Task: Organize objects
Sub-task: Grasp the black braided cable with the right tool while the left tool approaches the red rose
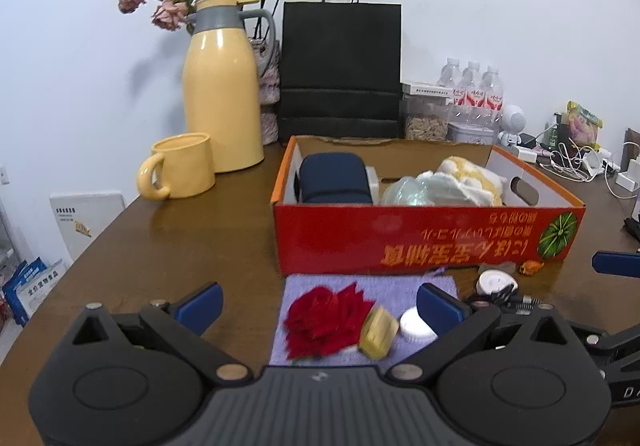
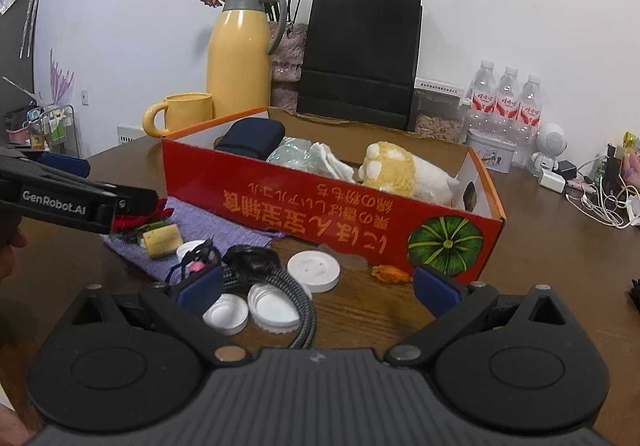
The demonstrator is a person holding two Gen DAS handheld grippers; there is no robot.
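White lettering "GenRobot.AI" stands on the side of the left gripper (image 2: 76, 202). The red box (image 2: 320, 206) near the worktop's middle carries orange Asian characters printed upside down, not legible. The bottles' (image 2: 506, 102) red labels are too small to read.

**Both tongs spread wide, low over the table**

The left tongs (image 1: 319, 304) hovered with their blue-padded fingers (image 1: 202, 305) wide apart, holding nothing. The right tongs (image 2: 318, 288) were likewise spread, their pads (image 2: 436, 291) gripping nothing. In the right wrist view the left tongs reached in from the left edge, just beside the right ones.
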